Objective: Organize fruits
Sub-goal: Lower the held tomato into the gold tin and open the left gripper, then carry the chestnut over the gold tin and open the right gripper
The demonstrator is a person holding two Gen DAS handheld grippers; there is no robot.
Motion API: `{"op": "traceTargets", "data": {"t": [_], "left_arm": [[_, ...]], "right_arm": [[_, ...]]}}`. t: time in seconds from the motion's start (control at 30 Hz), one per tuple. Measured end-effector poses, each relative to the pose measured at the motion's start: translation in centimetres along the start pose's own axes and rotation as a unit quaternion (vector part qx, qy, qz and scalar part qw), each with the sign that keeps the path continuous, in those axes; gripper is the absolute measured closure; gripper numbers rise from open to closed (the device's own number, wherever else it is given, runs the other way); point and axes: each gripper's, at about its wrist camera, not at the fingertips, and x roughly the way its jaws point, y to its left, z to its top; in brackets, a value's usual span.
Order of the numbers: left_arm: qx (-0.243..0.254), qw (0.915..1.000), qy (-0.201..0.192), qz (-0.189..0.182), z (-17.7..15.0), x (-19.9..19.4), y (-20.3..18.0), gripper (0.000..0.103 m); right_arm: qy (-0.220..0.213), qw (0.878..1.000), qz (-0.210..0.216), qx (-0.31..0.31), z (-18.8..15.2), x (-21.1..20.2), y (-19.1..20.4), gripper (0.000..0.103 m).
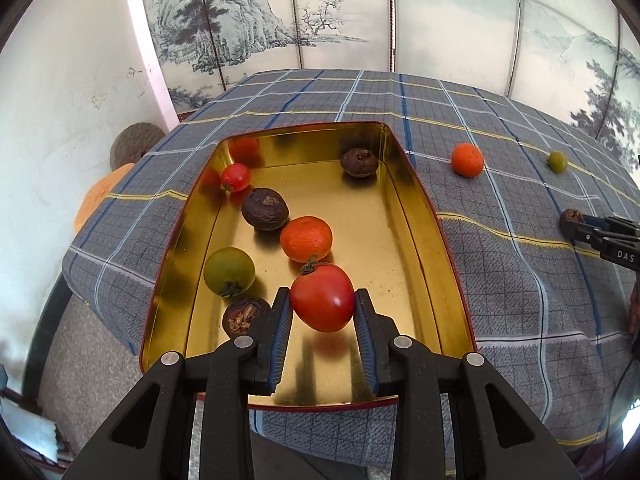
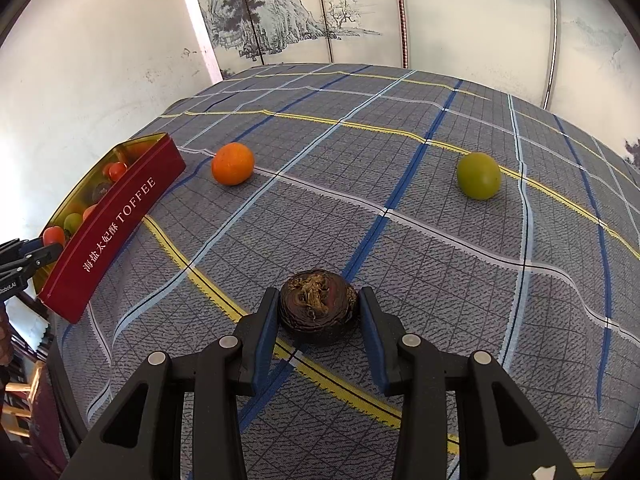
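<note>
Plaid tablecloth (image 2: 400,184); left gripper (image 1: 322,304) pinching red tomato (image 1: 322,298) above tin (image 1: 404,168) — likely for release; right gripper (image 2: 319,312) flanking brown fruit (image 2: 318,306) — grip uncertain.

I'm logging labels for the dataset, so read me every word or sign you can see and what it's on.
"海盐太妃酥 TOFFEE": white print on the red outer wall of the tin.
"DAS": cut-off white letters on the right tool, in the left wrist view.
Letters on the left tool, at the right wrist view's left edge: too small to read.
</note>
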Motion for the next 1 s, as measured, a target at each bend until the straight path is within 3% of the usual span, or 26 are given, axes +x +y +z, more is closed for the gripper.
{"op": "traceTargets", "data": {"t": [0.43, 0.53, 0.6, 0.7, 1.0], "left_arm": [[0.011, 0.9998, -0.006, 0.018, 0.0, -0.1, -0.4, 0.066], [0.011, 0.9996, -0.019, 0.019, 0.2, -0.6, -0.2, 0.058], [0.012, 0.9992, -0.027, 0.026, 0.2, -1.0, -0.2, 0.043], [0.021, 0.9979, -0.045, 0.042, 0.3, -1.6, -0.4, 0.039], [0.028, 0.9969, -0.047, 0.056, 0.1, -2.0, -0.4, 0.036]], "right_arm": [[0.0, 1.0, 0.0, 0.0, 0.0, 0.0, 0.1, 0.066], [0.0, 1.0, -0.001, 0.0, 0.0, 0.0, 0.1, 0.066], [0.0, 1.0, -0.001, 0.0, 0.0, 0.0, 0.1, 0.066], [0.0, 1.0, 0.0, 0.0, 0.1, 0.0, 0.1, 0.066], [-0.002, 1.0, -0.003, -0.013, -0.3, -0.1, 0.9, 0.066]]}}
